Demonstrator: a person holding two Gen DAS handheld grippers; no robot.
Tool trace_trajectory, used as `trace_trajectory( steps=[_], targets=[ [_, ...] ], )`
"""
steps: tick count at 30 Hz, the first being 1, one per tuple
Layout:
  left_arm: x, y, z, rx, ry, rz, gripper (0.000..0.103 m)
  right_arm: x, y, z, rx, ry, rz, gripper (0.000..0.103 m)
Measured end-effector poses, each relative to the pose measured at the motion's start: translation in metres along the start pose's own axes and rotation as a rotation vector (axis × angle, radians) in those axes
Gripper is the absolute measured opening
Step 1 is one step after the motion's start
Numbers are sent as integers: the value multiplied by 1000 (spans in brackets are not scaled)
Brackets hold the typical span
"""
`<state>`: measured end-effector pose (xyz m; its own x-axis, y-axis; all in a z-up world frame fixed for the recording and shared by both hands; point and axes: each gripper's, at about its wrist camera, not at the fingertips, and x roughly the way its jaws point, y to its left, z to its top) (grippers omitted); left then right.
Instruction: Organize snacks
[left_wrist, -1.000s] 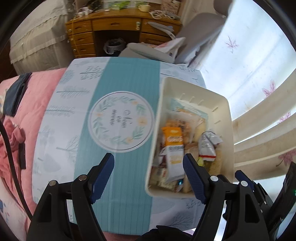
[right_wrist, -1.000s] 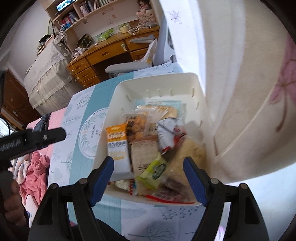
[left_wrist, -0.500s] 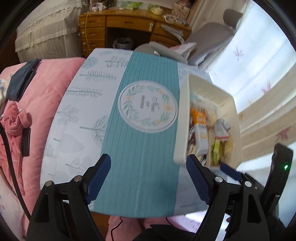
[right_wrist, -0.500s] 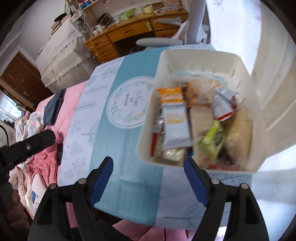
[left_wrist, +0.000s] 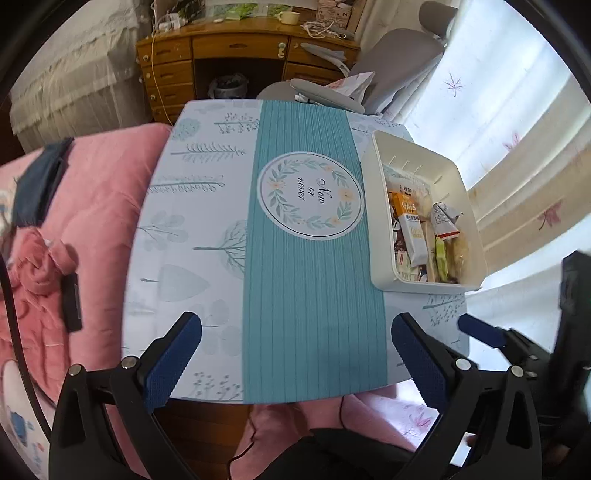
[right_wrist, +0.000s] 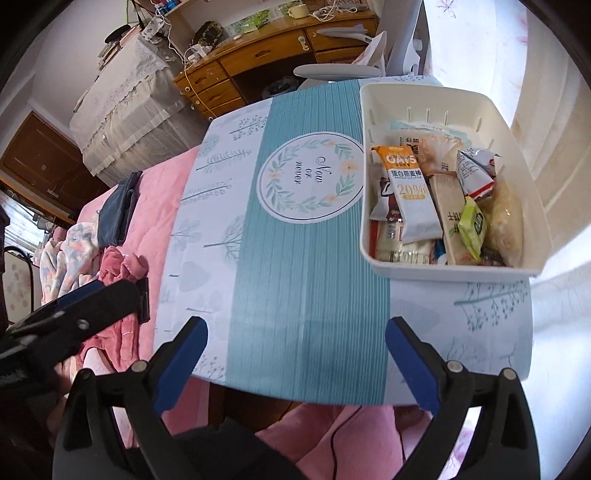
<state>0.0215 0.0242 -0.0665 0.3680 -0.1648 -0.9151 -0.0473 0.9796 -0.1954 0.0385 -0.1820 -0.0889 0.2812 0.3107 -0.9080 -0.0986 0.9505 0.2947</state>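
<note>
A white plastic bin (left_wrist: 380, 206) (right_wrist: 365, 177) stands at the right side of the small table (left_wrist: 310, 295) (right_wrist: 306, 280). It holds several snack packs: an orange and white oat bar (right_wrist: 412, 195) (left_wrist: 410, 225), a green packet (right_wrist: 472, 227), a white and red packet (right_wrist: 474, 173). My left gripper (left_wrist: 295, 354) is open and empty, back over the table's near edge. My right gripper (right_wrist: 295, 354) is open and empty, near the front edge, left of the bin.
The table has a teal and white printed cloth. A pink bed (left_wrist: 85, 206) with clothes lies to the left. A wooden desk (left_wrist: 236, 62) and a grey chair (left_wrist: 391, 70) stand behind. A curtain (left_wrist: 517, 122) hangs at the right.
Both grippers have pulled back from the bin toward the table's near edge. The bin of snacks now lies farther off, at the right. Both stay open and empty.
</note>
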Motion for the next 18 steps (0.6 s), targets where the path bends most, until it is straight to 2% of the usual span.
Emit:
trace_trajectory(
  steps=[4, 8, 14, 16, 18],
  targets=[
    [-23, -3, -1, -13, -45, -4, 102, -25, 11, 0, -34, -16, -1, 98],
    [-44, -11, -5, 1, -87, 25, 102, -50, 19, -2, -61, -28, 10, 98],
    [-53, -13, -11, -23, -65, 51, 102, -83, 21, -14, -73, -79, 1, 98],
    [-53, -15, -13, -27, -73, 57, 102, -95, 18, -15, -67, -133, -32, 98],
    [-54, -19, -14, -28, -84, 61, 102, -98, 15, -16, -55, -147, -54, 98]
  ],
)
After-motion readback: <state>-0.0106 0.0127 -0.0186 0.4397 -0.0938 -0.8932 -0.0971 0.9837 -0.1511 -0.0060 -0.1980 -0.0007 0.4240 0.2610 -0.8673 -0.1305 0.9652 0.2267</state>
